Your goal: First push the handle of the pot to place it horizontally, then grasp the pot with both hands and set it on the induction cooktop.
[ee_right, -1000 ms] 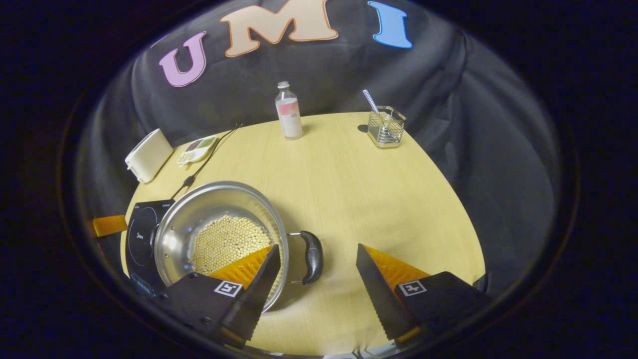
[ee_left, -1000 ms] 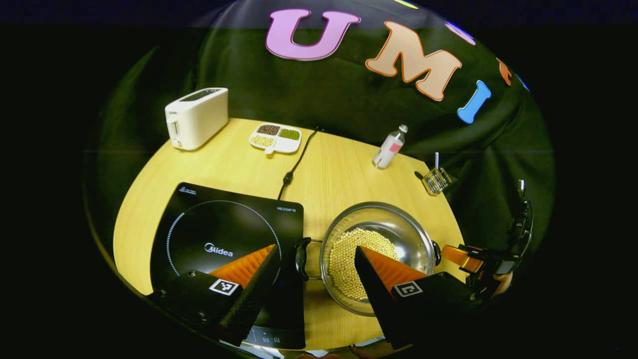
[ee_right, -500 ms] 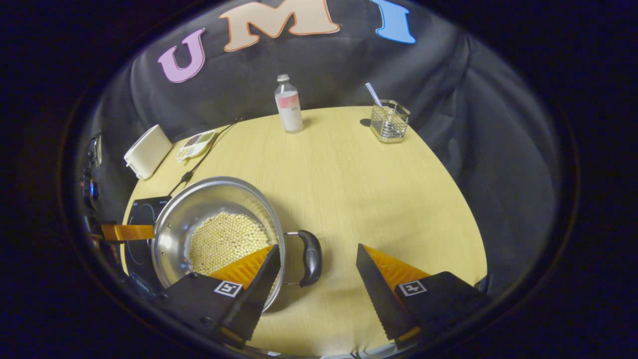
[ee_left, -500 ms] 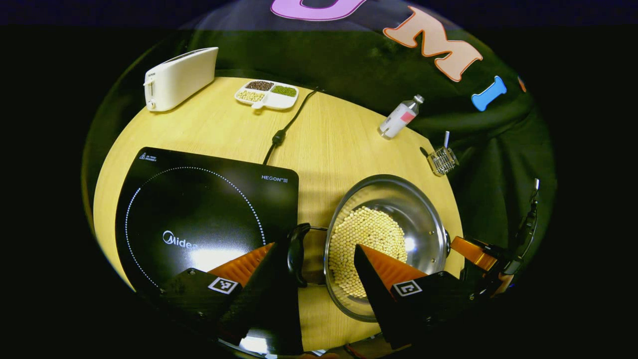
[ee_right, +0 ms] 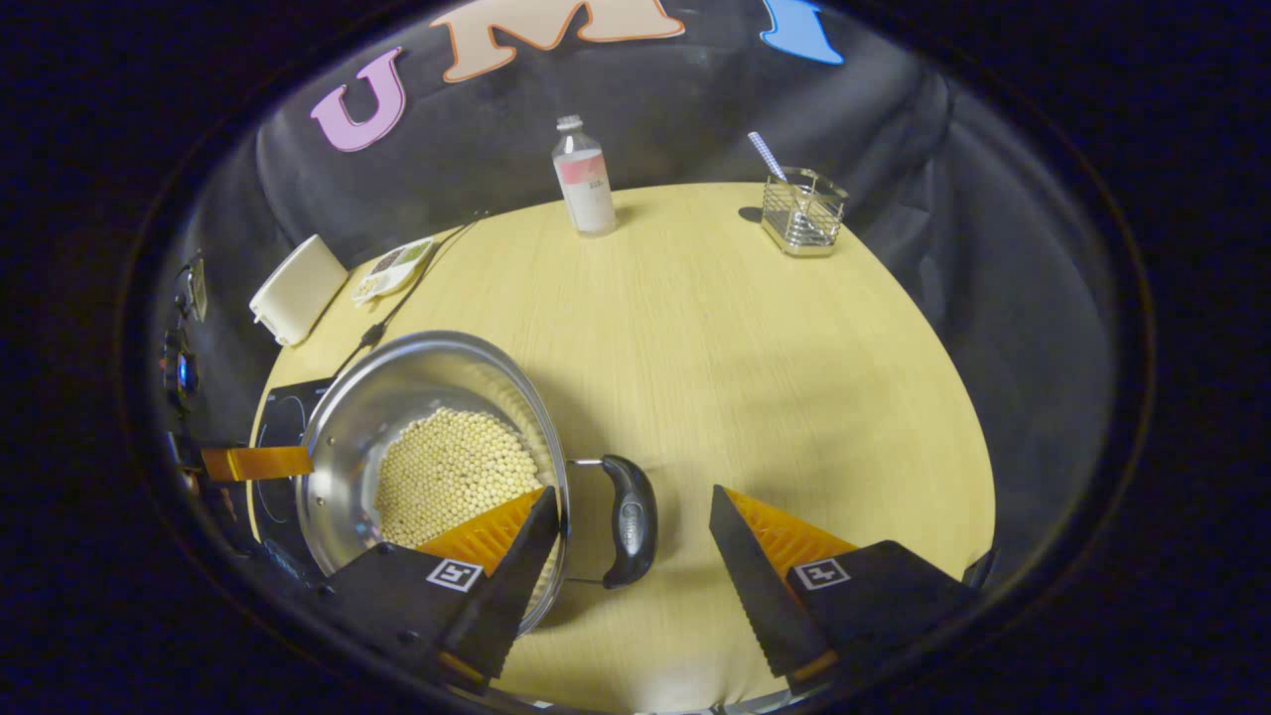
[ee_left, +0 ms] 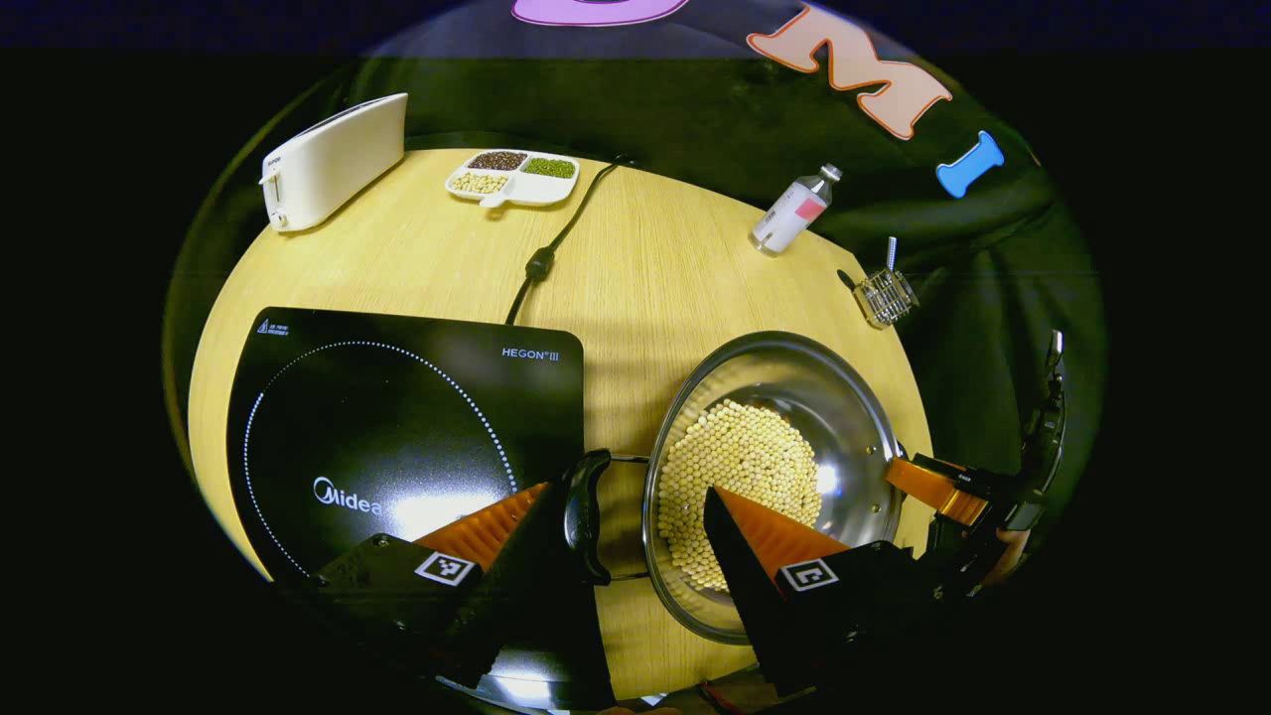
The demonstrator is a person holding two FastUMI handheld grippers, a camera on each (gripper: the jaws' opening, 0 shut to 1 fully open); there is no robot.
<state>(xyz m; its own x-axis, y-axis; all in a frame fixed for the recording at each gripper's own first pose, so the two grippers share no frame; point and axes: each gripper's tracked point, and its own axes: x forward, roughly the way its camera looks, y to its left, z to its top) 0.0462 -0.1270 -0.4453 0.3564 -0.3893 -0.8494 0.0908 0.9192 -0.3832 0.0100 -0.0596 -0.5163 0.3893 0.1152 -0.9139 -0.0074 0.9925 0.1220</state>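
Table: we work over a round wooden table [ee_right: 735,357] in a black-draped booth, and both views sit lower and nearer to it than a second ago.
Left gripper: our left gripper [ee_left: 626,521] has dropped around the pot's left handle [ee_left: 586,516], which now lies between its wide-open fingers, one over the cooktop's edge and one over the pot's mouth; neither finger presses on the handle yet.
Right gripper: our right gripper [ee_right: 631,526] has likewise closed in on the right handle [ee_right: 633,520], jaws spread wide to either side of it, with nothing held.
Pot: the steel pot [ee_right: 437,447], part filled with pale beans [ee_right: 452,477], stands on the table just right of the induction cooktop [ee_left: 397,417], handles pointing sideways.
Meaning: we judge the handle push done and the two-handed grasp about to begin; both grippers must close before any lift.
Pose: each gripper looks steeply down along its fingers, and the right one's finger and the hand behind it show beyond the pot's far rim in the left gripper view.
Further out: a toaster [ee_left: 333,159], a divided dish [ee_left: 511,177], a bottle [ee_right: 584,179] and a wire holder [ee_right: 804,211] stand well apart at the back.
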